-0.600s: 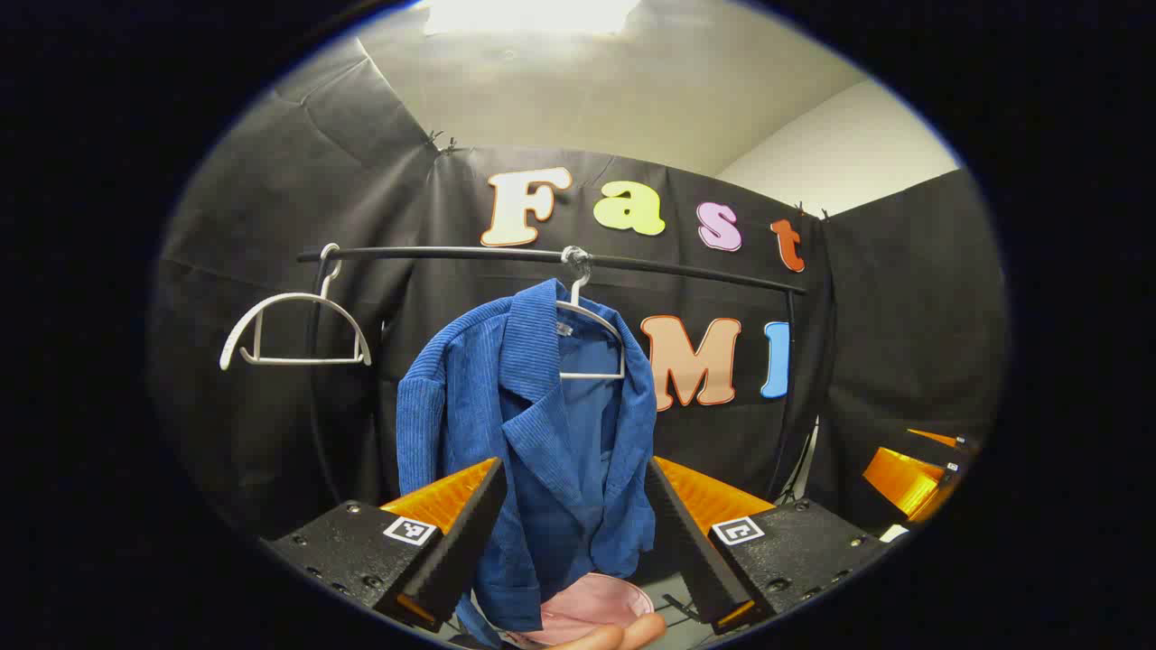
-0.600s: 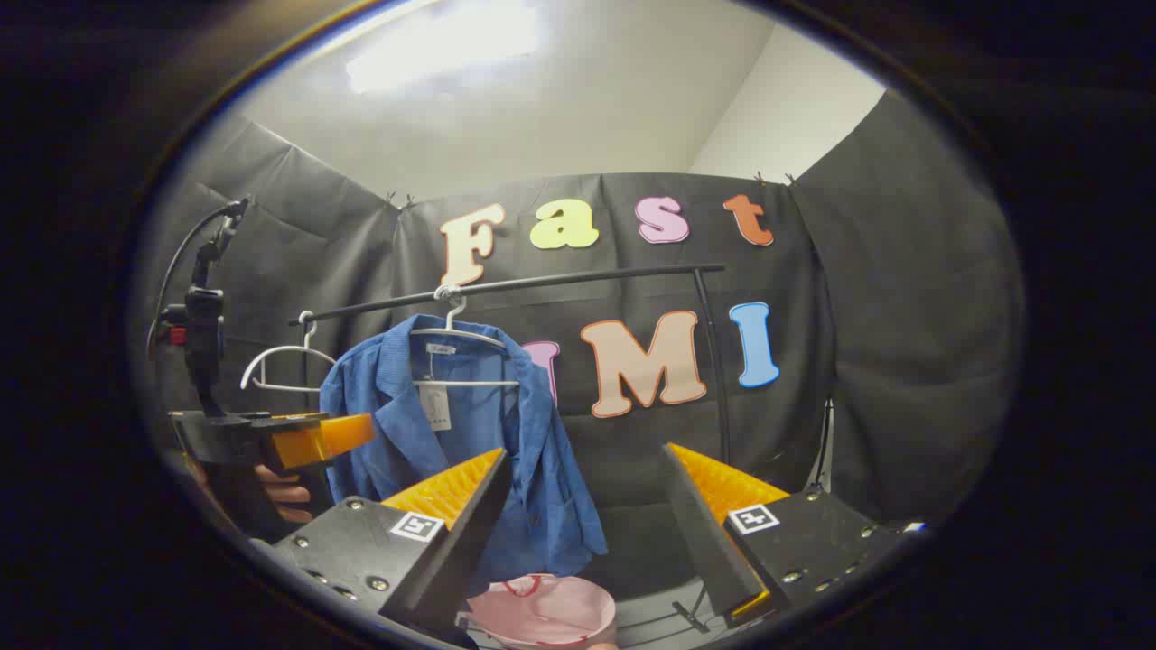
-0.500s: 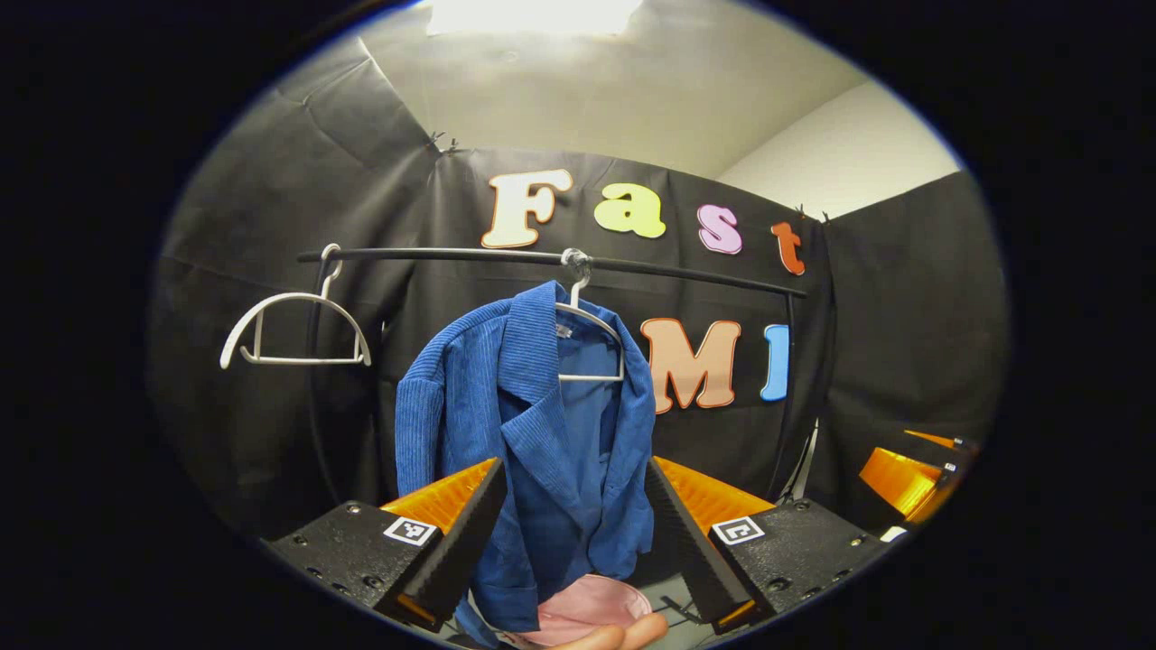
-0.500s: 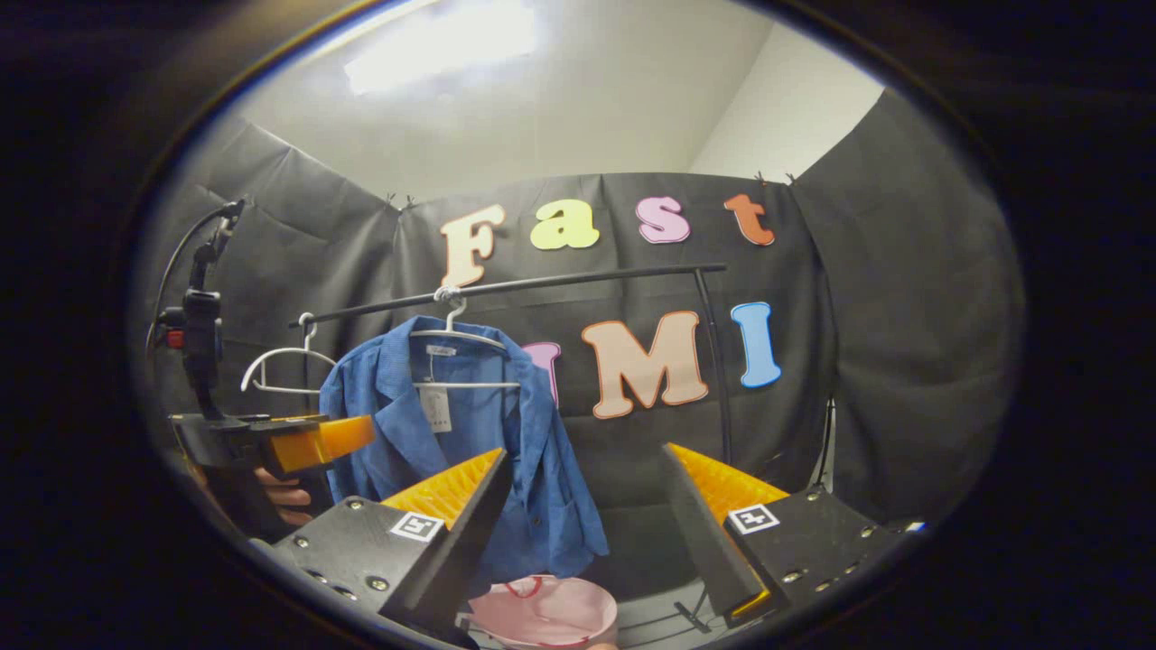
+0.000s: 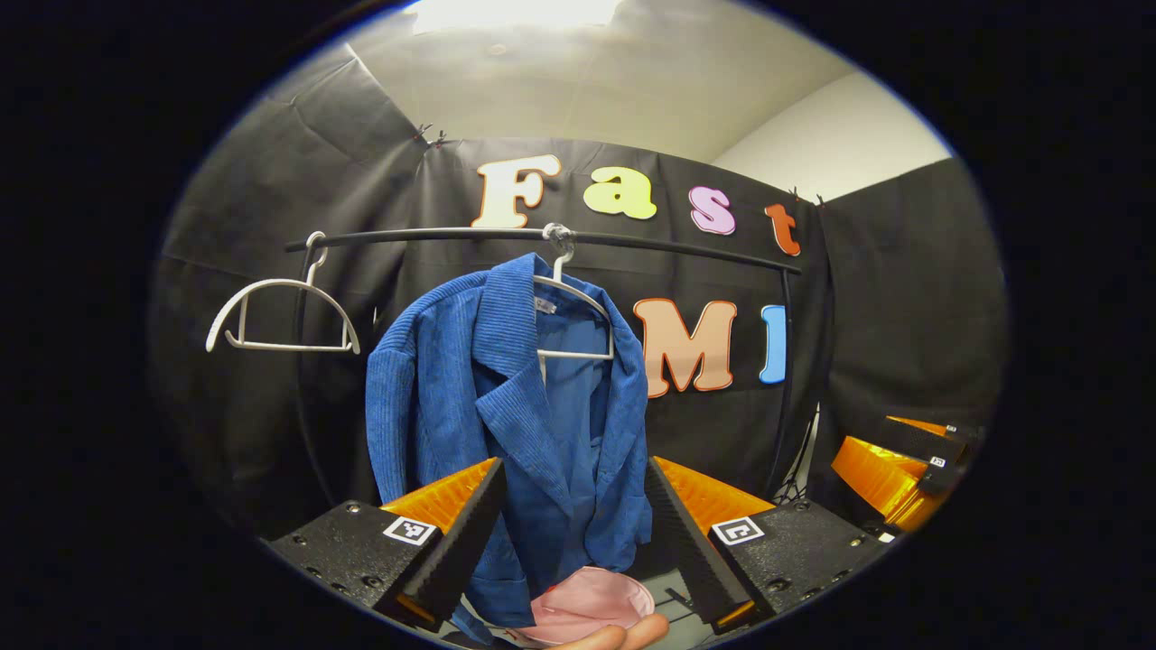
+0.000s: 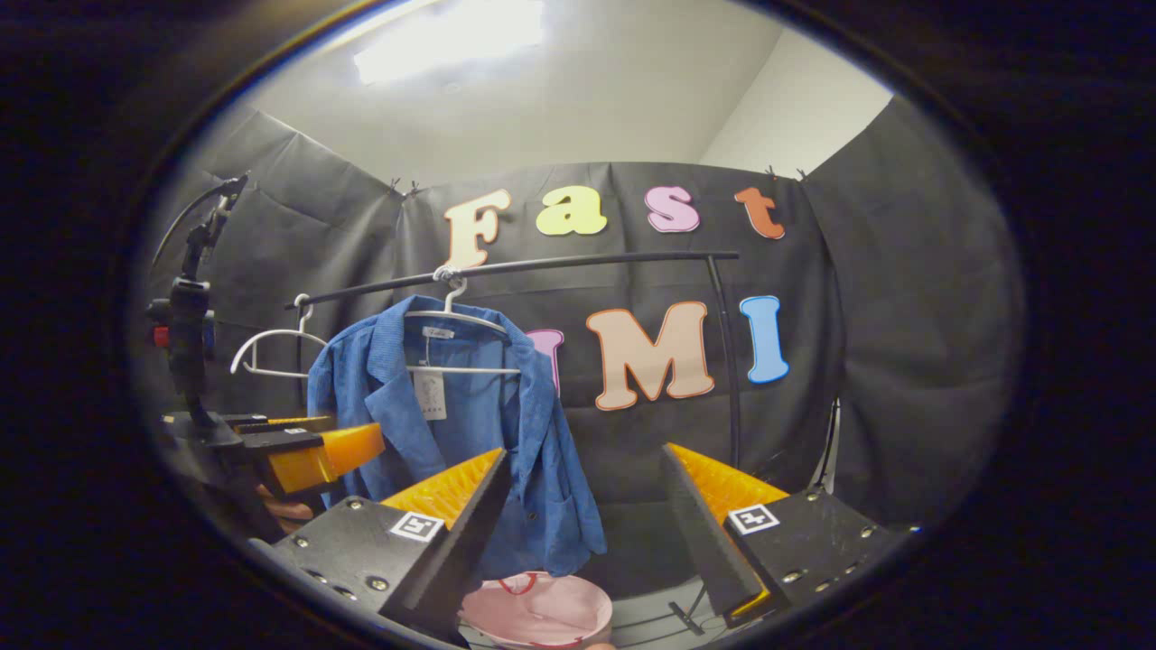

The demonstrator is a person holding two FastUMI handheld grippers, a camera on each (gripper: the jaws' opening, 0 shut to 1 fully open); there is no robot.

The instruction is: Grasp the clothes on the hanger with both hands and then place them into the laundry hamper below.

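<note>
A blue corduroy jacket (image 5: 524,424) hangs on a white hanger (image 5: 578,302) from a black rail (image 5: 632,244). In the right gripper view the same jacket (image 6: 452,415) hangs left of centre. A pink hamper (image 5: 591,600) stands on the floor under it, and its rim (image 6: 542,614) shows between my right fingers. My left gripper (image 5: 569,533) is open, short of the jacket and level with its lower half. My right gripper (image 6: 587,533) is open too, off to the jacket's right with nothing between its fingers. The left gripper (image 6: 298,447) appears at the left of the right gripper view, the right gripper (image 5: 894,460) at the far right of the left one.
An empty white hanger (image 5: 280,311) hangs at the rail's left end. The rail's black upright post (image 6: 727,361) stands right of the jacket. A camera mount (image 6: 185,316) rises above the left gripper. A fingertip (image 5: 614,634) shows at the bottom edge.
Both grippers have moved a little closer to the jacket, which looks slightly larger and higher in both views. Both stay open; the jacket still hangs untouched.
</note>
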